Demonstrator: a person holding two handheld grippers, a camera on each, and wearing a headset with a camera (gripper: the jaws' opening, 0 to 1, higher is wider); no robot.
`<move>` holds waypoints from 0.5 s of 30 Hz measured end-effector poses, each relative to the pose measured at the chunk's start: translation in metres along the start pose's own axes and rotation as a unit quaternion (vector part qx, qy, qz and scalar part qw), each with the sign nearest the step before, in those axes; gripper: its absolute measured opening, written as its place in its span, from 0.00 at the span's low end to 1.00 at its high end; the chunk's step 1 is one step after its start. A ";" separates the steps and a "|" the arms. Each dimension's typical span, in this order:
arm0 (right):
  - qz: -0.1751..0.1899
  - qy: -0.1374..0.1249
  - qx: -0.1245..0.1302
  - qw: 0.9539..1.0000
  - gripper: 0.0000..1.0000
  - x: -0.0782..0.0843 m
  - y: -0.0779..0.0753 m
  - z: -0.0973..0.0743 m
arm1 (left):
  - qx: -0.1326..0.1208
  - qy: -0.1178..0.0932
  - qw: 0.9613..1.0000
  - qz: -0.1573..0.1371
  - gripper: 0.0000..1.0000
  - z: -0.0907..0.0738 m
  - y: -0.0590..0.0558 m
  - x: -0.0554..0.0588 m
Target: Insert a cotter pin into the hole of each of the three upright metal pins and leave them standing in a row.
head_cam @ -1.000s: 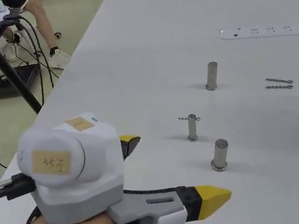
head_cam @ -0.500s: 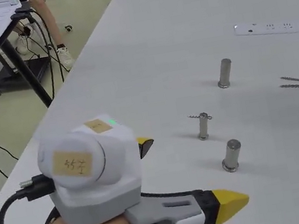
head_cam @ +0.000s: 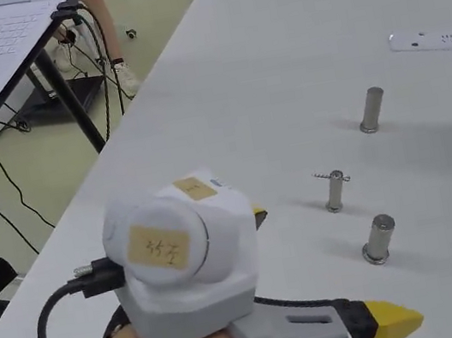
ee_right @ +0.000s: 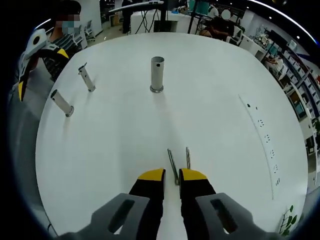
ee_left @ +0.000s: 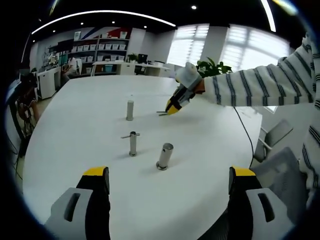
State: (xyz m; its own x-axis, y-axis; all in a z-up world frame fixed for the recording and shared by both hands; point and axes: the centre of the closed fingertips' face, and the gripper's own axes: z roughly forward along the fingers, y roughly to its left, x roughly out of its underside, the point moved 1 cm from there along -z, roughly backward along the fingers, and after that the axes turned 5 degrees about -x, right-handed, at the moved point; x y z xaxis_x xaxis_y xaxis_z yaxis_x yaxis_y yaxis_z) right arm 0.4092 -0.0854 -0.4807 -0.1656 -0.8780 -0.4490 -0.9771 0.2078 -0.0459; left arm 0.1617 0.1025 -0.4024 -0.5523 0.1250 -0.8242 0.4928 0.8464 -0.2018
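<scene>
The right gripper's (ee_right: 172,173) fingers, almost together, sit either side of a thin, light, slippery cotter pin (ee_right: 171,159); pinch near one end.

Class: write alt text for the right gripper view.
The right gripper has its yellow-tipped jaws close together around one of two thin metal cotter pins lying on the white table. Beyond stand three grey cylindrical metal pins, one holding a cotter pin.

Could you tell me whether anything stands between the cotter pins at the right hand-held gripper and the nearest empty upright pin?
Nothing visible does: only bare table lies between the cotter pins and that upright pin.
</scene>
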 end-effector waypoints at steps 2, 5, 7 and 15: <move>0.009 -0.003 -0.006 1.000 0.06 -0.001 0.001 0.001 | 0.000 0.002 1.000 -0.001 0.99 0.000 0.000 0.001; 0.009 0.001 -0.005 1.000 0.05 0.000 -0.002 0.001 | -0.004 0.005 1.000 0.000 0.99 -0.001 0.002 0.003; 0.010 0.005 -0.007 1.000 0.04 0.001 0.000 0.002 | -0.007 0.004 1.000 -0.002 0.99 -0.003 0.004 0.002; 0.002 0.018 -0.014 1.000 0.01 0.003 0.007 0.002 | -0.012 0.004 1.000 -0.003 0.99 -0.005 0.008 0.002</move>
State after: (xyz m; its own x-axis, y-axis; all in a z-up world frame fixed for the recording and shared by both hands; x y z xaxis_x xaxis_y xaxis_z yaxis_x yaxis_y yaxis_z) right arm 0.4017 -0.0854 -0.4842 -0.1729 -0.8925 -0.4166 -0.9798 0.1990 -0.0196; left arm 0.1613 0.1116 -0.4028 -0.5605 0.1246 -0.8187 0.4730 0.8597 -0.1930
